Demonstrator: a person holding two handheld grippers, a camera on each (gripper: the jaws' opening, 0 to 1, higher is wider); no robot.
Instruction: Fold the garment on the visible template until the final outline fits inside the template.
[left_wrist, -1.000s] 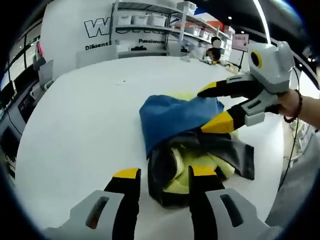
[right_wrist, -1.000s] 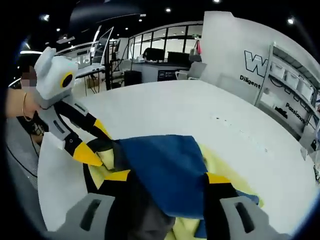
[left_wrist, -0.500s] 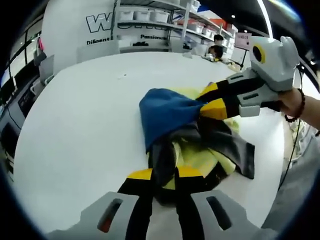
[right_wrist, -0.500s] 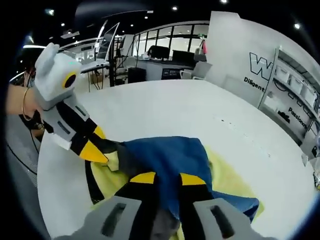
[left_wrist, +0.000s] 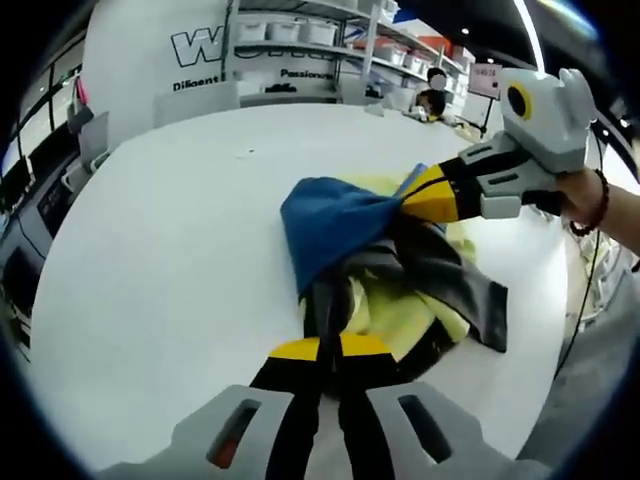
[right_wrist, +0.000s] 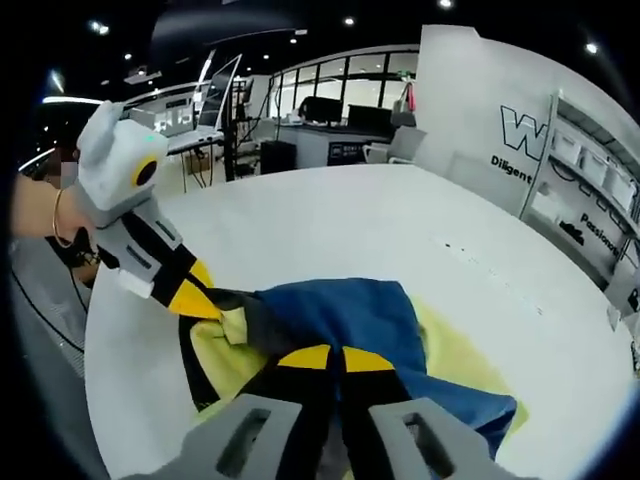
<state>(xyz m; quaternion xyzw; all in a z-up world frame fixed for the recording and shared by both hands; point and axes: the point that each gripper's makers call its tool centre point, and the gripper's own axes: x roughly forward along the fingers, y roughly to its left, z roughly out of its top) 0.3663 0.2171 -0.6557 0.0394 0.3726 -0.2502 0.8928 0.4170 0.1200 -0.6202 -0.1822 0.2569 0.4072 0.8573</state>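
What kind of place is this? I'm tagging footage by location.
Probably a company workspace or lab: a white table, shelves of white bins beside a wall with large lettering, and desks with monitors behind glass at the back.

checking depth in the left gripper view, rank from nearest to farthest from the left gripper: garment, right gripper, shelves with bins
1. garment, pinched in the left gripper at the bottom.
2. right gripper, upper right, clamped on the blue part.
3. shelves with bins, past the table's far edge.
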